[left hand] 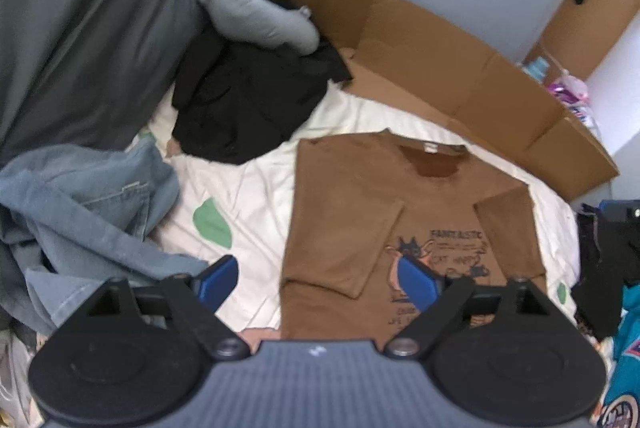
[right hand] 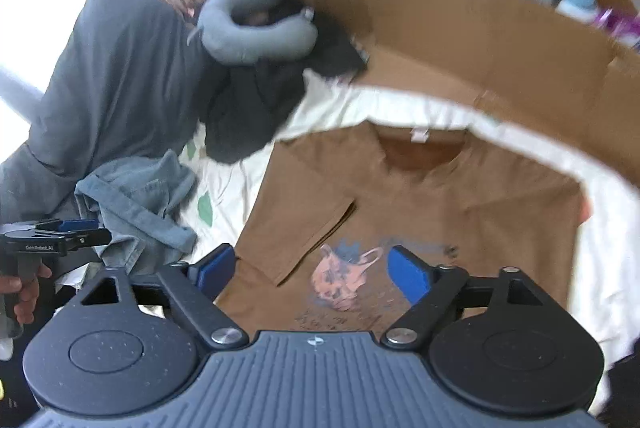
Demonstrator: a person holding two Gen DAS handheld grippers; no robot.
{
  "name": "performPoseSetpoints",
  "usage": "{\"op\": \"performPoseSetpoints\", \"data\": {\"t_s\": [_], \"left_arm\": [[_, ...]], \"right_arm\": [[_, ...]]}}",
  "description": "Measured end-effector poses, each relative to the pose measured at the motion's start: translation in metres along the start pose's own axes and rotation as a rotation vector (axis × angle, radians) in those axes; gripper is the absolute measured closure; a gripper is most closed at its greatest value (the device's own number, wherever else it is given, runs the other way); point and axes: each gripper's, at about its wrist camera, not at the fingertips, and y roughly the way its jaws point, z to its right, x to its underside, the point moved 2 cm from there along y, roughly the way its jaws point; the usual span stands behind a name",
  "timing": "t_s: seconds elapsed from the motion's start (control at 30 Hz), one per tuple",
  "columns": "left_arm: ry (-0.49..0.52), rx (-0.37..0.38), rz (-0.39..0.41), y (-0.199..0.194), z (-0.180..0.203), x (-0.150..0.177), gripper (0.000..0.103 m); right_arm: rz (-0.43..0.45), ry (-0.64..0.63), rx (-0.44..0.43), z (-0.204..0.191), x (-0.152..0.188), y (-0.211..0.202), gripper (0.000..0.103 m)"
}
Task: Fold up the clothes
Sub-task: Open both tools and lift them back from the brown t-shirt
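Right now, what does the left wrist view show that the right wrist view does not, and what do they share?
Only the left wrist view: the brown T-shirt's right sleeve folded in over the chest, the readable print lettering, and dark and teal clothes at the right edge.

Only the right wrist view: the left tool seen from outside, open, gripped by a hand.

Both: the shirt flat on the white sheet, left sleeve folded in, jeans, black garment, grey neck pillow, cardboard, and an open, empty tool in the foreground.
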Motion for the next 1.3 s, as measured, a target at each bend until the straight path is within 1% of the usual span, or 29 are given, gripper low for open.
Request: {"op": "performPoseSetpoints", "data": {"t_s": [0.2,0.3,0.4,0.6,0.73,0.9,1.0,1.13,1.17,1.23,1.3], "left_arm": [[-0.004,0.023,0.023,-0.031,0.008,0.002,0.013],[-0.006,0.031,0.034,-0.045,0.008,0.001,0.013],[-0.016,0.026,0.045,-0.058,0.004,-0.001,0.012],[0.035,-0.004,0.034,-0.073,0.000,-0.001,0.012],[0.017,0.003,0.039,-0.083,-0.007,0.006,0.012],[-0.002,0.011,0.029,-0.084,-0.009,0.020,0.012],[-0.005,0.021,0.027,-0.082,-0.008,0.033,0.012],[-0.038,0.039,0.020,-0.077,-0.016,0.056,0.012],[-0.050,0.038,0.003,-0.074,-0.020,0.062,0.012],[-0.065,0.019,-0.025,-0.067,-0.027,0.075,0.012],[-0.071,0.007,-0.048,-0.062,-0.033,0.087,0.012]], "right_arm": [[0.084,0.099,0.049,0.032,0.001,-0.072,0.014],[0.108,0.115,0.070,0.046,0.000,-0.107,0.014],[0.089,0.093,0.096,0.057,0.006,-0.134,0.014],[0.040,0.044,0.145,0.079,0.021,-0.184,0.014],[0.007,0.011,0.177,0.094,0.030,-0.218,0.014],[0.015,0.026,0.215,0.117,0.068,-0.248,0.014],[0.011,0.059,0.239,0.132,0.101,-0.255,0.014],[0.013,0.091,0.301,0.143,0.150,-0.257,0.014],[0.015,0.098,0.310,0.145,0.162,-0.256,0.014],[0.014,0.110,0.325,0.146,0.186,-0.253,0.014],[0.009,0.126,0.323,0.148,0.209,-0.249,0.015]]}}
